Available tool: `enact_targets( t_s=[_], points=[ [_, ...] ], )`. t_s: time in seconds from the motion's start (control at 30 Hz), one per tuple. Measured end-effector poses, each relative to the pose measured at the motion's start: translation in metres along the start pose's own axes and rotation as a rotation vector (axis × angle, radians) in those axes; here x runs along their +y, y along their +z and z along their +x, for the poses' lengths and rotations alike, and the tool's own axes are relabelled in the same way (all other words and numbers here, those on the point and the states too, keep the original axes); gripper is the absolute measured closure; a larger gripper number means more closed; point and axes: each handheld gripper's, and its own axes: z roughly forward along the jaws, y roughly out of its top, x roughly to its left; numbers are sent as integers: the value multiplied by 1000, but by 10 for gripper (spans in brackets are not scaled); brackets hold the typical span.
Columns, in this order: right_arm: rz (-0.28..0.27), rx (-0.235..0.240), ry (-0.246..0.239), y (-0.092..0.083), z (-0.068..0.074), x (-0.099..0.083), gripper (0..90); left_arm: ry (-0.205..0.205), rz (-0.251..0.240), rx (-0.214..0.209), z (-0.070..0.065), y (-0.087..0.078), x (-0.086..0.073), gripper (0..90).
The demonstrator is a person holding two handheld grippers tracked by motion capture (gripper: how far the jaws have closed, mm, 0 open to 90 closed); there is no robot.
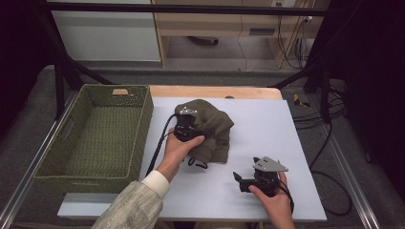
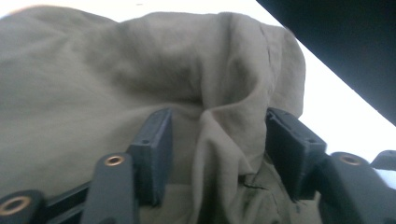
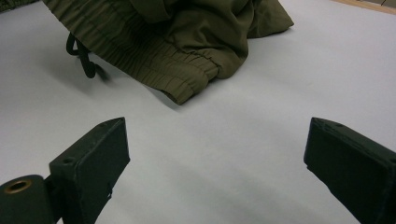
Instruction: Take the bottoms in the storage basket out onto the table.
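Note:
An olive-green garment [image 1: 210,126] lies crumpled near the middle of the white sheet [image 1: 267,124]. My left gripper [image 1: 185,125] is pushed into its left side. In the left gripper view the jaws stand apart around an upright fold of the cloth [image 2: 233,135], and the left gripper [image 2: 217,121] is open, not pinching the fold. My right gripper [image 1: 239,182] rests low on the sheet at the front right, pointing left toward the garment. It [image 3: 217,130] is wide open with bare sheet between its jaws. The garment's elastic hem [image 3: 177,79] and a black drawstring [image 3: 81,56] lie ahead of it.
A woven green basket [image 1: 143,129] stands to the left of the sheet, with nothing inside it. The wooden table edge [image 1: 215,91] runs behind the garment. Bare sheet lies to the right and in front of the garment.

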Motion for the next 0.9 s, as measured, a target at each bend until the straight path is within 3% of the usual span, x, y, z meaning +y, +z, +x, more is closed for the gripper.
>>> enact_targets(
  t_s=[0.1,0.47,0.9],
  points=[
    [0,-1,-5,0,1,0,70,34,-12,15,-2,-8,5,353],
    [5,-2,-2,1,1,0,70,46,-32,19,-2,-16,10,220],
    [8,-4,-1,0,1,0,69,75,-51,15,-4,-20,11,159]
  ],
)
